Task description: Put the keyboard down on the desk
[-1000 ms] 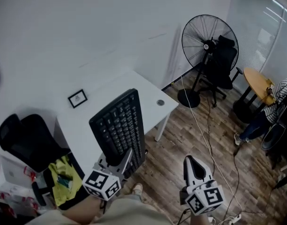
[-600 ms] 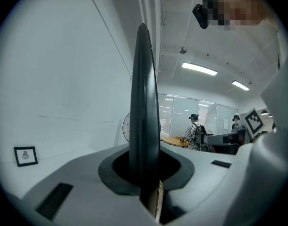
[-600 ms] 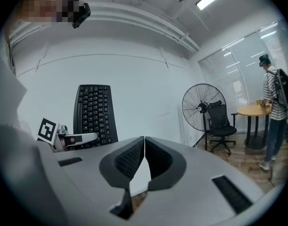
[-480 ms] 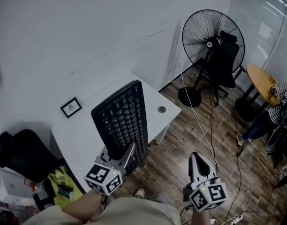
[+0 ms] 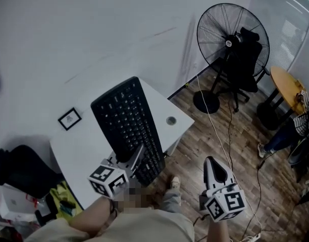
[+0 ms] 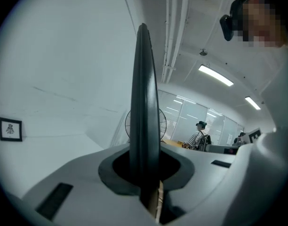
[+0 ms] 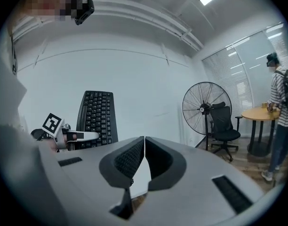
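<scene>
A black keyboard [image 5: 125, 120] hangs in the air over the white desk [image 5: 79, 147], keys facing up, its near end gripped by my left gripper [image 5: 132, 161]. In the left gripper view the keyboard [image 6: 144, 102] shows edge-on, pinched between the jaws. The right gripper view sees the keyboard [image 7: 97, 118] and the left gripper [image 7: 83, 136] at its left. My right gripper [image 5: 215, 166] floats over the wooden floor right of the desk, jaws shut with nothing between them [image 7: 144, 142].
A small framed picture [image 5: 69, 118] lies on the desk's far left part and a round cable hole [image 5: 170, 120] near its right corner. A standing fan [image 5: 231, 37], a black office chair [image 5: 248, 57], a round wooden table [image 5: 287, 87] and a floor cable [image 5: 222, 140] are to the right.
Both grippers and the keyboard have moved forward toward the desk; the keyboard now lies further over the desktop, and its near end has rolled slightly.
</scene>
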